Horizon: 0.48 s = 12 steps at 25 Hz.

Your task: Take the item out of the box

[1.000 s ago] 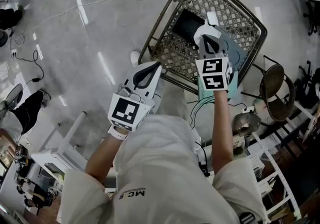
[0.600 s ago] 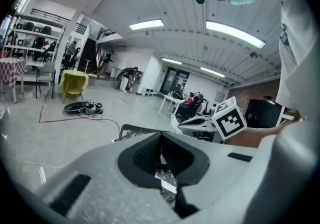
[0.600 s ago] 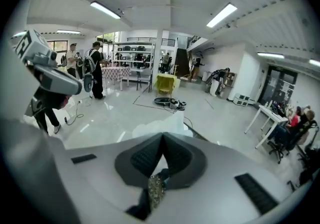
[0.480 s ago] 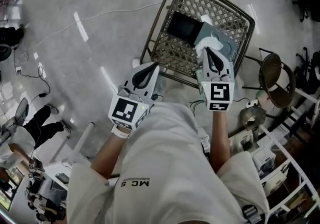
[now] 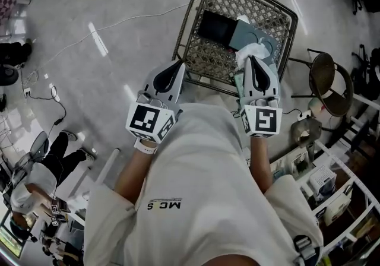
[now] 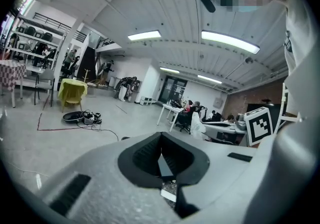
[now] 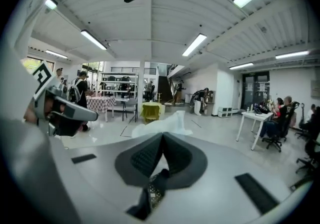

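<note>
A wire basket (image 5: pixel 196 10) stands on the floor ahead of me. Inside lie a flat black item (image 5: pixel 216 26) and a grey-teal box (image 5: pixel 256 36). My right gripper (image 5: pixel 252 60) is over the basket's near right side, shut on a crumpled white plastic wrap (image 5: pixel 248 52). In the right gripper view the wrap (image 7: pixel 162 123) bunches up just beyond the closed jaw tips of the right gripper (image 7: pixel 161 136). My left gripper (image 5: pixel 178 65) hovers at the basket's near left edge, shut with nothing in it. In the left gripper view the jaws of the left gripper (image 6: pixel 160 136) meet.
A round dark stool (image 5: pixel 330 89) stands right of the basket, with shelf racks (image 5: pixel 332 187) at the lower right. A cable (image 5: pixel 113 18) runs across the shiny floor at left. A person (image 5: pixel 35 167) sits at the lower left.
The right gripper has drawn back from the middle of the basket toward its near edge, with the white wrap at its tips. The left gripper has hardly moved.
</note>
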Motion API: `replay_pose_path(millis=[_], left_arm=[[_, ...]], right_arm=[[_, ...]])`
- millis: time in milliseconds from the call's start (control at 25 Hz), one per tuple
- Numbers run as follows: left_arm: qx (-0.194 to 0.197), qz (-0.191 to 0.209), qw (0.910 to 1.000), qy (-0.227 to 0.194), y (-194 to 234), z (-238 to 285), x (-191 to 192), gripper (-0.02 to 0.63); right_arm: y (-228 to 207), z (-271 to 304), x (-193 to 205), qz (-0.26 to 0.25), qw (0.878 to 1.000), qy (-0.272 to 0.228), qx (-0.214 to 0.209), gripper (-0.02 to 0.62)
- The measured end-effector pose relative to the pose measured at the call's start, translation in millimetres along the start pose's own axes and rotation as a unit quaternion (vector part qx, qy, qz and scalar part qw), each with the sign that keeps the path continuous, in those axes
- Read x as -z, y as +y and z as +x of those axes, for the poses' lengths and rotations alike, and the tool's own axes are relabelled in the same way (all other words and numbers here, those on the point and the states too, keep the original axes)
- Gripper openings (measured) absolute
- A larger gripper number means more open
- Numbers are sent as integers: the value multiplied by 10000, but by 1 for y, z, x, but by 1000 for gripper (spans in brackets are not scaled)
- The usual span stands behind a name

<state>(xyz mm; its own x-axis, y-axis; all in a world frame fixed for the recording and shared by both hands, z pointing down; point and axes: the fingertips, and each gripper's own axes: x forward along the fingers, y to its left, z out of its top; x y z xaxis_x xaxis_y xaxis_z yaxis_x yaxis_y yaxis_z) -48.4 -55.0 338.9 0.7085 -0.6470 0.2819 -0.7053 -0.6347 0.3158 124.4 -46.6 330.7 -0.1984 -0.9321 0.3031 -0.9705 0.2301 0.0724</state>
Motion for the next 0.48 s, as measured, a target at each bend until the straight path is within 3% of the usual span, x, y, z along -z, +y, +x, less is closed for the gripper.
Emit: replay_pose_path(millis=[160,320,480], left_arm=[[-1,-96,9999,-94,-4,-2,-7,25],[-25,164,9998,-132,-19,-2,-12,25],[8,270,9996,-114,-6,-4,-20,25]], right_arm=[[-3,-18,-5,133,9995,-285,66,17],[-14,-38,-4,219,9987,-426,194,17],[-9,-33,-6,220,9983,-456,300,17]])
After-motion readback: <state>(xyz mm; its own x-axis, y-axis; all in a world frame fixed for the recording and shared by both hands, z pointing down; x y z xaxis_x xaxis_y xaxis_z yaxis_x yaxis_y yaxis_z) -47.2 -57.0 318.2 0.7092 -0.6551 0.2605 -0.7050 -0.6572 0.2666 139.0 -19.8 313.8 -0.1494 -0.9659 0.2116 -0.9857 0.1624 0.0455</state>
